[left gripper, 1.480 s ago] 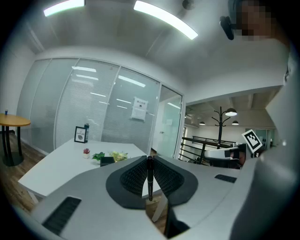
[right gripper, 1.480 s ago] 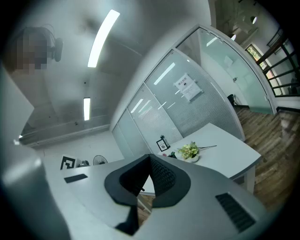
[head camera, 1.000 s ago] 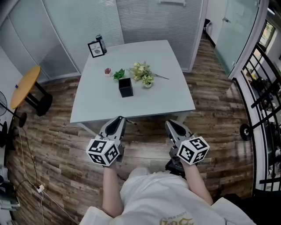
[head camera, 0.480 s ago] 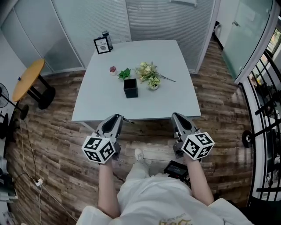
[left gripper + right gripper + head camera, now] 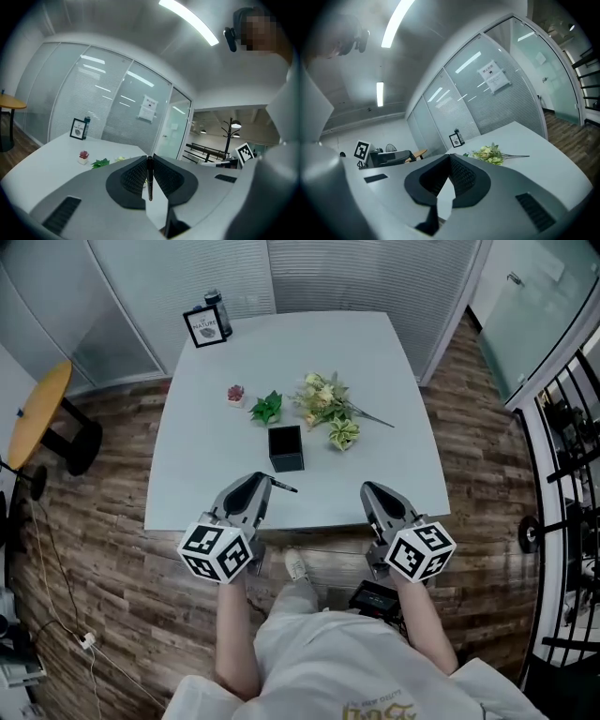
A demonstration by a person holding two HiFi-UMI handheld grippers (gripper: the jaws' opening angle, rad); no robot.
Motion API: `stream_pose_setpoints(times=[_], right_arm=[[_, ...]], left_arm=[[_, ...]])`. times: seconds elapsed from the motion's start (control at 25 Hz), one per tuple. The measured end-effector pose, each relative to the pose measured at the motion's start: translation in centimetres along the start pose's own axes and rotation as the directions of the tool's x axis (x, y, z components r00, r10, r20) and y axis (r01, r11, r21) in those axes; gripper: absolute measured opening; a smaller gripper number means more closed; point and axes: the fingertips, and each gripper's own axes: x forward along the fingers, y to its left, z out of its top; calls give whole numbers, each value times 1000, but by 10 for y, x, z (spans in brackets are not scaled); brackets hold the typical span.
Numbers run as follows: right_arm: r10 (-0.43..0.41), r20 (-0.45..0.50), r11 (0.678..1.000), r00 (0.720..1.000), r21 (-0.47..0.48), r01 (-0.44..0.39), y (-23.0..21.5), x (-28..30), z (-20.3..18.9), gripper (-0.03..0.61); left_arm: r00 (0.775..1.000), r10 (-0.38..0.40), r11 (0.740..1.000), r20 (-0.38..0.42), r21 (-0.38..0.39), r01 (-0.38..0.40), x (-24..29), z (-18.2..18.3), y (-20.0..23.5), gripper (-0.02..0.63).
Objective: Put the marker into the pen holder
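A black square pen holder (image 5: 286, 448) stands upright on the pale grey table (image 5: 394, 465), a little ahead of my left gripper (image 5: 260, 481). That gripper is shut on a thin black marker (image 5: 282, 487), whose end pokes out to the right of the jaws. In the left gripper view the marker (image 5: 149, 178) stands upright, pinched between the ribbed pads. My right gripper (image 5: 369, 490) hovers over the table's front edge; its jaws meet at the tip with nothing in them (image 5: 450, 156).
A loose bunch of flowers (image 5: 326, 401), green leaves (image 5: 267, 407) and a tiny red potted plant (image 5: 234, 393) lie behind the holder. A framed card (image 5: 204, 328) and a dark bottle (image 5: 217, 309) stand at the far left corner. A round wooden side table (image 5: 37, 413) is at the left.
Both grippers have come forward from over the floor to the table's front edge. The pen holder now lies much closer to the left gripper, which still holds the marker.
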Motion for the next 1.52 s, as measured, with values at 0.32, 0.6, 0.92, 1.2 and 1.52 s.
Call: stream_pose_setpoints(times=[0.32,0.6,0.92,1.2,1.52], right_arm=[[-89,-34,995,995,34,90,-30,103,16,17],[-141,-54,989,988,46,144,-45,166,20,17],[-202,-83,976,976,67,208,-59,173,9,17],[-191,-82,978,978,74,197,-71,183,9,17],[-175,-85,980,981,86,182,-81,184,5,17]], left_arm=[[995,-74,997,-66,-26,72,85,24,88,48],[985,-130,990,-113,-60,124,131,26,137,48],[970,-181,981,-164,-99,166,158,4,147,48],[965,-179,983,-193,-83,166,171,-3,144,48],[961,-160,986,-224,-79,146,176,-14,144,48]])
